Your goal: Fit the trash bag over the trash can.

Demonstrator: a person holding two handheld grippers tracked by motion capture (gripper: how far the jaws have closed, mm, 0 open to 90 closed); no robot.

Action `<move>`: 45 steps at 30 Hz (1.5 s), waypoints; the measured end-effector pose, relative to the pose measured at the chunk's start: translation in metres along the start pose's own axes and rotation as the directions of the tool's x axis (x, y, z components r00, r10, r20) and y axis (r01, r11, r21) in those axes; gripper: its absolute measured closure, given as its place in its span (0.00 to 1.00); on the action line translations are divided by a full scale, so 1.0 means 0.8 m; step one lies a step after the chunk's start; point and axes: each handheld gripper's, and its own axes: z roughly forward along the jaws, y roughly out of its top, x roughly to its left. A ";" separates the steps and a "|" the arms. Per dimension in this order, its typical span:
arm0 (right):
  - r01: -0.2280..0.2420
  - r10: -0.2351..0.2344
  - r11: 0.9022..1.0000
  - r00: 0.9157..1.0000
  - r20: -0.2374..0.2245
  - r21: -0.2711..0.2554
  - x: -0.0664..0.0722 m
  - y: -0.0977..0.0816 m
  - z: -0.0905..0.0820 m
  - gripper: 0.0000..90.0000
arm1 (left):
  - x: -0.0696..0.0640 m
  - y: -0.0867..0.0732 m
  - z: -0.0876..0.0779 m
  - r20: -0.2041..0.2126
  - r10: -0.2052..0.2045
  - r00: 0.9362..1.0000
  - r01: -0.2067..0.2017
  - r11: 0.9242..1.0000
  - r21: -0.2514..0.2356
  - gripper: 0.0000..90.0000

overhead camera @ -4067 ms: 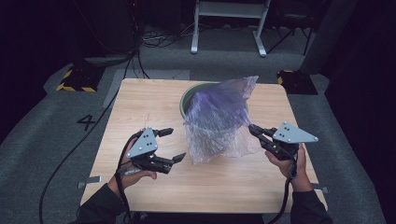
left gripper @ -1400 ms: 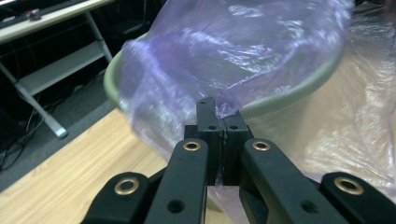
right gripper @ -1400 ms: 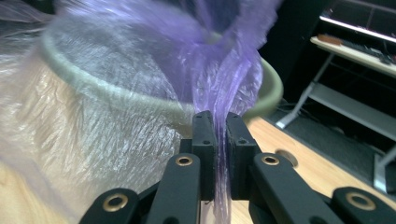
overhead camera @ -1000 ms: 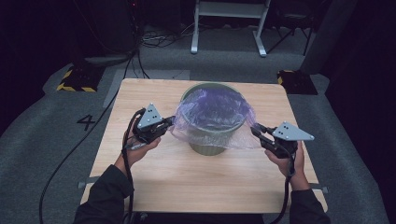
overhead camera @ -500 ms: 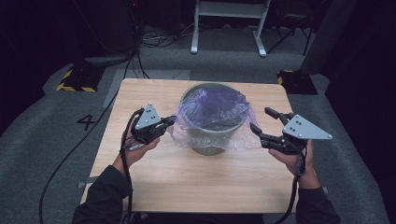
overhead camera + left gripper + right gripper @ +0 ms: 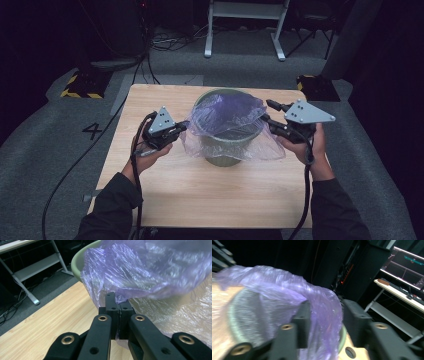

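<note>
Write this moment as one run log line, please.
left gripper: shut on plastic bag | right gripper: jaws closing, bag edge between | bin: partly lined

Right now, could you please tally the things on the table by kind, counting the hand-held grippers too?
Green bin: 1
Purple plastic bag draped over the bin: 1
Hand-held grippers: 2, the left hand-held gripper and the right hand-held gripper
Total: 4
</note>
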 end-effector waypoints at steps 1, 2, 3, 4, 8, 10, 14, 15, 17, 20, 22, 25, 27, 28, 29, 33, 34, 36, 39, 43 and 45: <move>-0.002 0.002 1.000 1.000 0.012 0.008 -0.005 0.000 0.005 0.77 | 0.002 0.000 0.002 -0.002 0.003 1.000 -0.003 1.000 0.008 0.99; -0.014 0.014 1.000 1.000 0.025 0.011 -0.012 -0.001 0.011 0.82 | 0.005 0.000 0.003 -0.002 -0.001 1.000 0.002 1.000 0.015 0.99; -0.039 0.039 0.999 0.999 0.018 0.015 -0.020 -0.003 0.017 0.87 | 0.007 0.000 0.006 -0.001 -0.007 1.000 0.007 1.000 0.023 0.99; -0.061 0.060 0.998 0.998 0.010 0.022 -0.027 -0.005 0.024 0.90 | 0.009 -0.001 0.008 -0.002 -0.011 1.000 0.011 0.999 0.033 0.99; -0.113 0.111 0.990 0.993 0.035 0.080 -0.050 -0.012 0.051 0.99 | 0.019 -0.001 0.019 0.002 -0.031 1.000 0.031 0.998 0.056 0.99; -0.142 0.137 0.984 0.989 0.050 0.105 -0.060 -0.017 0.064 1.00 | 0.023 -0.001 0.026 0.004 -0.036 0.999 0.035 0.997 0.068 0.99; -0.176 0.168 0.971 0.984 0.063 0.163 -0.070 -0.027 0.083 1.00 | 0.026 -0.004 0.039 0.013 -0.049 0.999 0.047 0.995 0.086 0.99; -0.189 0.181 0.966 0.981 0.065 0.174 -0.072 -0.030 0.087 1.00 | 0.027 -0.005 0.042 0.016 -0.051 0.999 0.049 0.994 0.093 0.99; -0.204 0.192 0.959 0.978 0.078 0.198 -0.075 -0.036 0.094 1.00 | 0.029 -0.008 0.048 0.018 -0.057 0.998 0.055 0.993 0.109 0.99; -0.238 0.223 0.946 0.971 0.088 0.219 -0.080 -0.045 0.102 1.00 | 0.032 -0.011 0.056 0.015 -0.063 0.998 0.061 0.990 0.126 0.99; -0.245 0.229 0.940 0.969 0.095 0.237 -0.081 -0.051 0.106 1.00 | 0.032 -0.013 0.059 0.022 -0.071 0.997 0.067 0.989 0.131 0.99; -0.260 0.244 0.933 0.965 0.095 0.249 -0.082 -0.062 0.106 1.00 | 0.029 -0.015 0.060 0.012 -0.063 0.998 0.061 0.989 0.136 0.96; -0.280 0.265 0.929 0.960 0.095 0.243 -0.084 -0.069 0.103 1.00 | 0.026 -0.016 0.055 -0.016 -0.051 0.999 0.053 0.989 0.135 0.84; -0.293 0.279 0.927 0.956 0.092 0.235 -0.085 -0.072 0.101 1.00 | 0.024 -0.018 0.050 -0.018 -0.042 0.999 0.044 0.991 0.125 0.79; -0.301 0.288 0.926 0.954 0.089 0.228 -0.085 -0.074 0.098 1.00 | 0.022 -0.018 0.044 -0.026 -0.037 0.999 0.039 0.993 0.110 0.72; -0.301 0.290 0.929 0.954 0.078 0.215 -0.083 -0.076 0.091 1.00 | 0.016 -0.019 0.014 -0.001 -0.076 0.997 0.076 0.996 0.037 0.39; -0.299 0.289 0.930 0.954 0.076 0.212 -0.082 -0.075 0.089 1.00 | 0.014 -0.019 0.005 0.013 -0.080 0.997 0.080 0.997 0.012 0.33; -0.297 0.288 0.933 0.955 0.072 0.205 -0.081 -0.073 0.087 1.00 | 0.005 -0.017 -0.010 0.045 -0.071 0.996 0.073 0.997 -0.028 0.26; -0.285 0.277 0.936 0.959 0.066 0.208 -0.078 -0.070 0.085 1.00 | -0.021 -0.013 -0.027 0.086 -0.008 0.996 0.013 0.998 -0.062 0.20; -0.268 0.264 0.939 0.963 0.049 0.215 -0.072 -0.065 0.085 1.00 | -0.061 -0.010 -0.025 0.124 0.060 0.990 -0.057 0.998 -0.035 0.17; -0.262 0.260 0.939 0.965 0.040 0.221 -0.069 -0.063 0.087 1.00 | -0.078 -0.010 -0.013 0.131 0.085 0.988 -0.085 0.996 -0.004 0.18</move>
